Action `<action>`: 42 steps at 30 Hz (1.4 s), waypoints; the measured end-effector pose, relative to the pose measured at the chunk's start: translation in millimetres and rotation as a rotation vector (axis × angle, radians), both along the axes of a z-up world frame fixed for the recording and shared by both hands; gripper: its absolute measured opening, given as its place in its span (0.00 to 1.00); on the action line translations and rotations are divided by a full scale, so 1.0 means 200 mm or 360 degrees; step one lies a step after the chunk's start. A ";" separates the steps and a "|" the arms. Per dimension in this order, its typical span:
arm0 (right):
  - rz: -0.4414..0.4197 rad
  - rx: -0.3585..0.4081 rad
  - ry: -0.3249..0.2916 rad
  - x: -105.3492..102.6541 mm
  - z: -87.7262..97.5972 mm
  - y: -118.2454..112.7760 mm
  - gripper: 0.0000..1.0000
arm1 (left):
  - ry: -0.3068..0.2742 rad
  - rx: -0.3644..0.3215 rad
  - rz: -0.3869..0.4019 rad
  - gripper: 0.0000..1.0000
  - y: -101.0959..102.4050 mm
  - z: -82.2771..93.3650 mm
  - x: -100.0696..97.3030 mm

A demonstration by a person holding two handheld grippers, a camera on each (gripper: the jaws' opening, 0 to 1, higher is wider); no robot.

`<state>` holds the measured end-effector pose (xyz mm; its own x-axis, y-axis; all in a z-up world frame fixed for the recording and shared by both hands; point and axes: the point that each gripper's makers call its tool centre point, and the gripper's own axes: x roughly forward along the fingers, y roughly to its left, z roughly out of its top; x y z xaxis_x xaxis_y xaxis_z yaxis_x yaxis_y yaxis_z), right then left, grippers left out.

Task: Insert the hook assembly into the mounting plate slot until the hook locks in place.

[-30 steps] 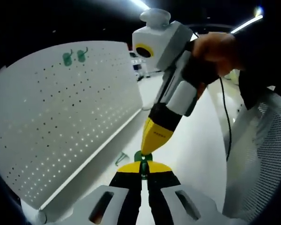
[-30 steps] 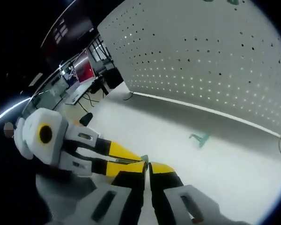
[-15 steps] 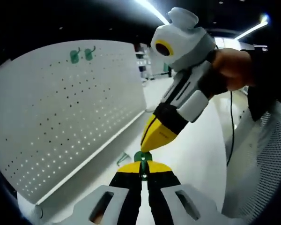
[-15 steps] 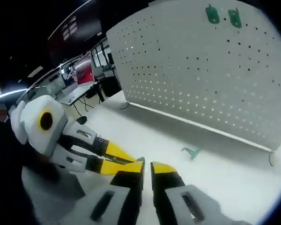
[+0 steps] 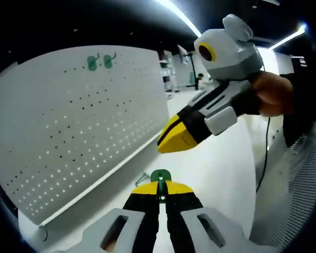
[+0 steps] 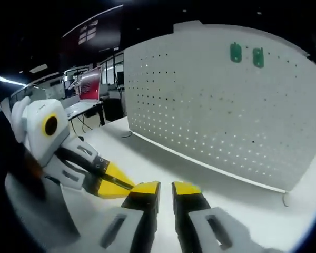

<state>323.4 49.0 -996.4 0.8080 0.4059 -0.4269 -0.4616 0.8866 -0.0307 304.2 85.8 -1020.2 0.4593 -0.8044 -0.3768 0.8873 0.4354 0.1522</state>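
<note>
Left gripper [image 5: 160,185] pinches a green hook [image 5: 160,175]; pegboard [image 5: 68,132] stands beyond.

In the left gripper view its jaws are closed on the hook at their tips, above the white table [image 5: 221,168]. The right gripper [image 5: 166,142], held by a hand [image 5: 274,95], hovers just above, apart from the hook. In the right gripper view its jaws stand slightly apart, holding nothing. Farther off, two green hooks [image 6: 246,54] hang near the pegboard's top.

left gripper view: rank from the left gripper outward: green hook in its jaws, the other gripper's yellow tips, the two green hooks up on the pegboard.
1. green hook, clamped at the left gripper tips.
2. right gripper, yellow tips just above the hook, apart from it.
3. mounted hooks, upper left on the pegboard, farthest.
</note>
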 end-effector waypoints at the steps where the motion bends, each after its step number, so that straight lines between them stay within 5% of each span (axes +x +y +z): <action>1: -0.0006 -0.0002 -0.0012 0.00 0.00 0.00 0.07 | 0.0006 -0.0008 0.0007 0.02 0.00 0.01 0.00; 7: -0.0057 -0.0002 -0.0107 0.02 0.05 -0.04 0.08 | -0.0007 -0.0052 0.0066 0.02 0.02 0.06 0.03; 26: -0.0053 -0.0019 -0.0153 0.02 0.06 -0.04 0.15 | 0.0049 -0.0214 0.0297 0.02 0.12 0.19 0.17; 42: -0.0113 0.0010 -0.0222 0.03 0.11 -0.10 0.18 | -0.0044 -0.0321 0.0444 0.02 0.13 0.39 0.31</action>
